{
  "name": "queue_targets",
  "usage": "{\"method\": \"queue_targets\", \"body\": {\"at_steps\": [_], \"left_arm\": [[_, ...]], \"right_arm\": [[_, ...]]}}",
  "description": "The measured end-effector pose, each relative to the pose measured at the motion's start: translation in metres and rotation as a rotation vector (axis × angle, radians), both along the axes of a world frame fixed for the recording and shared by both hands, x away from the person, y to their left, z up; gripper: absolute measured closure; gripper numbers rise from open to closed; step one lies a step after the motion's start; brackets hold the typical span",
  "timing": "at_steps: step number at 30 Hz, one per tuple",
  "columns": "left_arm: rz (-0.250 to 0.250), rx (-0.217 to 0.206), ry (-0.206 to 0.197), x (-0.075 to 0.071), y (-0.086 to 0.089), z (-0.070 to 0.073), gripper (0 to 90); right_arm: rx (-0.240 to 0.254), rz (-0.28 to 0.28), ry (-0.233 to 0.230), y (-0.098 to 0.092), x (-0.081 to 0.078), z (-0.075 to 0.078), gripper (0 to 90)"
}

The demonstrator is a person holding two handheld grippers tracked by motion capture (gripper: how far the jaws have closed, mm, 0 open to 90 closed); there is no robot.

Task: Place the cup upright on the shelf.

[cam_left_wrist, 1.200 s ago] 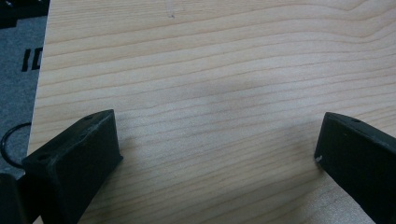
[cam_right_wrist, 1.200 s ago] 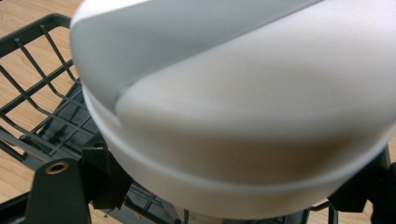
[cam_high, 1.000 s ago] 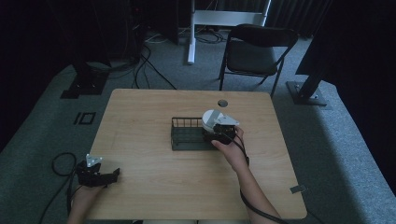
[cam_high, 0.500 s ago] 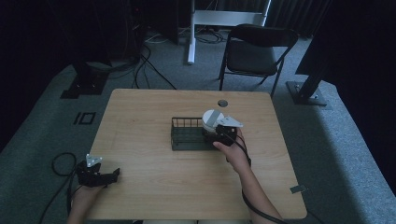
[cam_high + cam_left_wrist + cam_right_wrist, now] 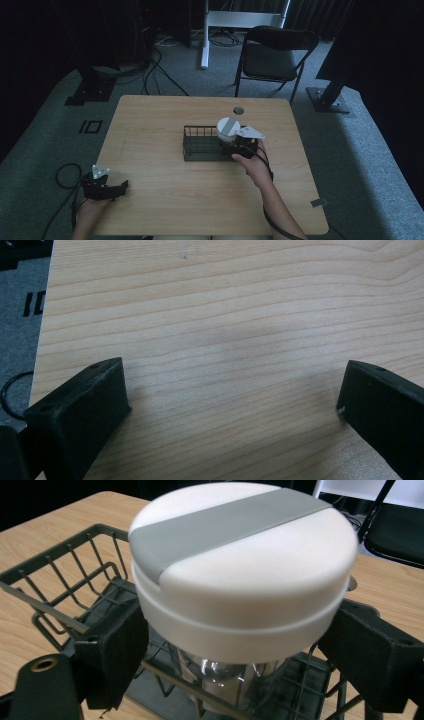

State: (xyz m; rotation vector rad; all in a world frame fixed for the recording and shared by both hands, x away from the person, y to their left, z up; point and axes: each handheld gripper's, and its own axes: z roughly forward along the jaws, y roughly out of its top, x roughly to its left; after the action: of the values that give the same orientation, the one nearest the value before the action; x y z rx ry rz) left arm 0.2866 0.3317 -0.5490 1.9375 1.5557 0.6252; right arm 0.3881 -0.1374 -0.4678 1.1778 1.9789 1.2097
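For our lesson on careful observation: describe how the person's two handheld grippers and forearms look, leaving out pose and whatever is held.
Both the left gripper and the right gripper are black, blocky tools with two thick, flat-faced jaws. Each carries a grey three-cornered plate on top and trails a black cable. The forearms are bare, with no sleeves visible.

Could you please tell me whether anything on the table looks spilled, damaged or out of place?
Nothing stands out. The right gripper holds a white-lidded jar upright over the wire basket, which sits square on the table. No spill or damage shows. The left gripper is open at the table's near left edge.
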Motion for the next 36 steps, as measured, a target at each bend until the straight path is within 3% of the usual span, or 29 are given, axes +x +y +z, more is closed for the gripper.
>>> {"method": "queue_targets", "body": {"at_steps": [23, 36], "left_arm": [[0.0, 0.0, 0.0, 0.0, 0.0, 0.0, 0.1], [0.0, 0.0, 0.0, 0.0, 0.0, 0.0, 0.1]], "right_arm": [[0.002, -0.001, -0.013, -0.026, -0.026, -0.003, 13.0], [0.009, -0.031, 0.027, -0.053, -0.04, -0.026, 13.0]]}}
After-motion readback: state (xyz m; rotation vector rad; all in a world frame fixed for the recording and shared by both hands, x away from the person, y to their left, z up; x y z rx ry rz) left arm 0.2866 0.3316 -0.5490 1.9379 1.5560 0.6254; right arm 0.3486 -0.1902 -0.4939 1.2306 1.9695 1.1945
